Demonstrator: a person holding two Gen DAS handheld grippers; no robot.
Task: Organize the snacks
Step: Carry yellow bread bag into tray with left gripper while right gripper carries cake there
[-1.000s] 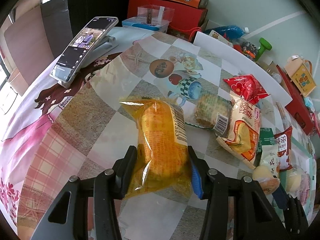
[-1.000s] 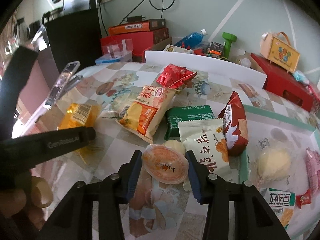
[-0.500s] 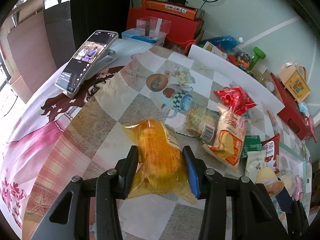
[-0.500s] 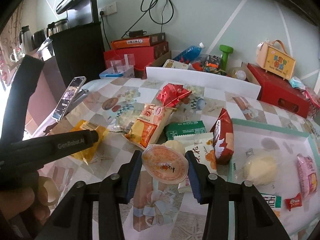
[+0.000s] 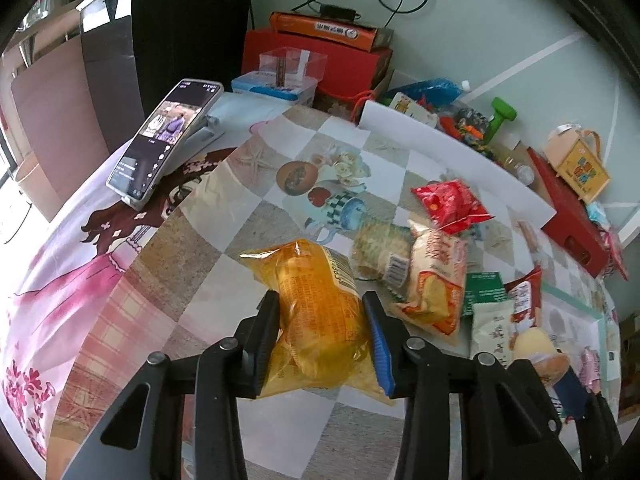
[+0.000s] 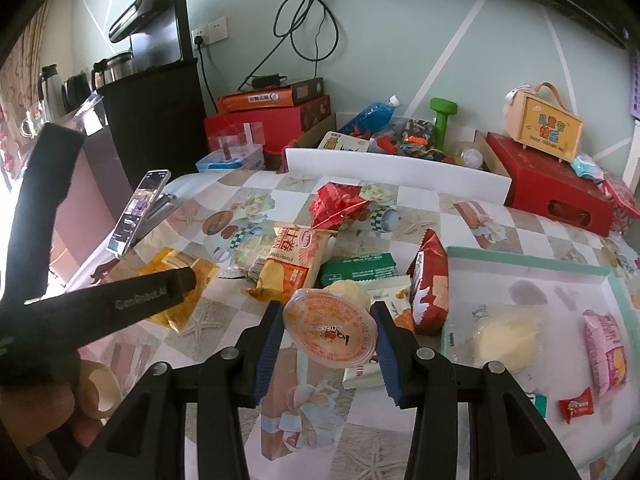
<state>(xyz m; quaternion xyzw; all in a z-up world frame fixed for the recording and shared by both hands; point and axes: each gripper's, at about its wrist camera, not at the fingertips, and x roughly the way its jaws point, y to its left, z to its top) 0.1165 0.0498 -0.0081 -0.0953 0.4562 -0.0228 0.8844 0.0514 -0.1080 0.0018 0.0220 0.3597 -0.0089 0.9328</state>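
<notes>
Left gripper (image 5: 322,326) is clamping a crinkly yellow-orange plastic snack bag (image 5: 316,304); its jaws have just been closing in, and both pads are pressing into the bag's sides, denting it. The bag's near end is sitting between the fingers while the far end is sticking out forward above the patterned checkered tablecloth (image 5: 224,272); whether its bottom edge is touching the cloth I cannot tell.

Right gripper (image 6: 328,330) is squeezing a round orange-lidded jelly cup (image 6: 330,330), lid tilted toward the camera, blue pads tight on both sides of the rim. The cup is hanging over the pile of snacks, a pale round bun-like snack (image 6: 350,292) showing just behind it.

On the cloth, loose snacks are lying in a cluster: an orange-and-white printed chip packet (image 6: 290,258), a green flat packet (image 6: 358,268), a dark red upright pouch (image 6: 430,284), a crumpled red foil packet (image 6: 338,204). To the right a shallow white tray with a teal rim (image 6: 528,264) is holding a wrapped yellow round bun (image 6: 502,338), a pink packet (image 6: 606,350) and a small red candy (image 6: 576,404).

A smartphone on a stand (image 5: 164,144) is leaning at the table's far left, screen lit. In the right wrist view a person's hand (image 6: 44,412) is gripping the left tool's handle.
</notes>
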